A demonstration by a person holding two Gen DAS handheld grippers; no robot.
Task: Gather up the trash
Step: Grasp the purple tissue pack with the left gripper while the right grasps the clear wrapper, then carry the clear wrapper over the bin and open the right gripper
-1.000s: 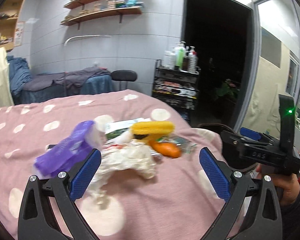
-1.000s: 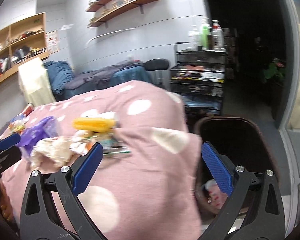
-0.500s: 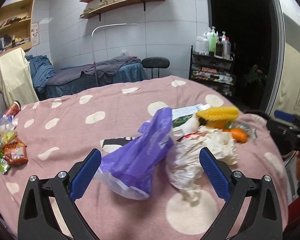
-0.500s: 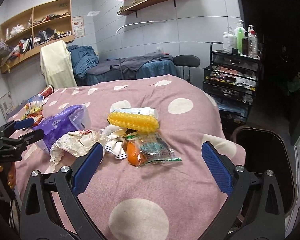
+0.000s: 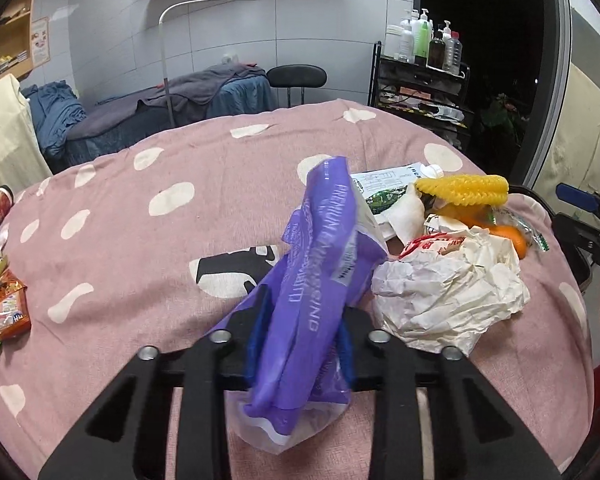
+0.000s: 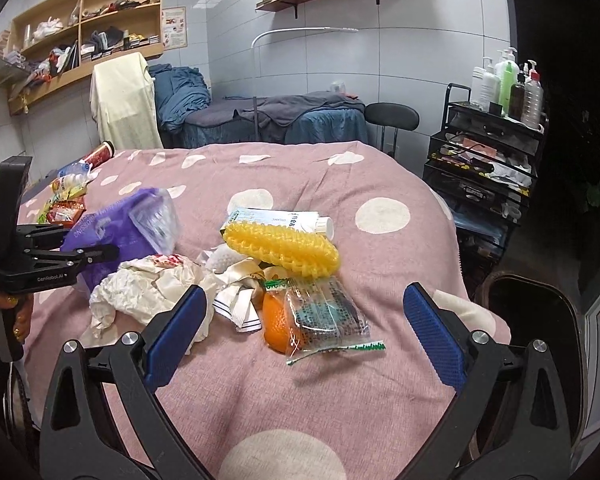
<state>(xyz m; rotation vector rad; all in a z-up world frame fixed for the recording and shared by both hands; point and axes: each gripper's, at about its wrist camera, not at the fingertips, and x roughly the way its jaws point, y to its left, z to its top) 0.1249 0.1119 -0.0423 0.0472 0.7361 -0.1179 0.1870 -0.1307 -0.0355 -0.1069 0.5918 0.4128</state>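
Pink spotted bed cover point(image 6: 380, 184) carries the trash pile. My left hand-held gripper point(image 5: 300, 336) is clenched on the purple plastic bag point(image 5: 320, 280), just beside the crumpled white paper point(image 5: 448, 292). My right hand-held gripper point(image 6: 304, 340) hangs released over the orange in its clear wrapper point(image 6: 320, 312).

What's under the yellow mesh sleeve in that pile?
The yellow sleeve lies on a white carton and paper scraps, with the orange just in front. Anything deeper under it is hidden.
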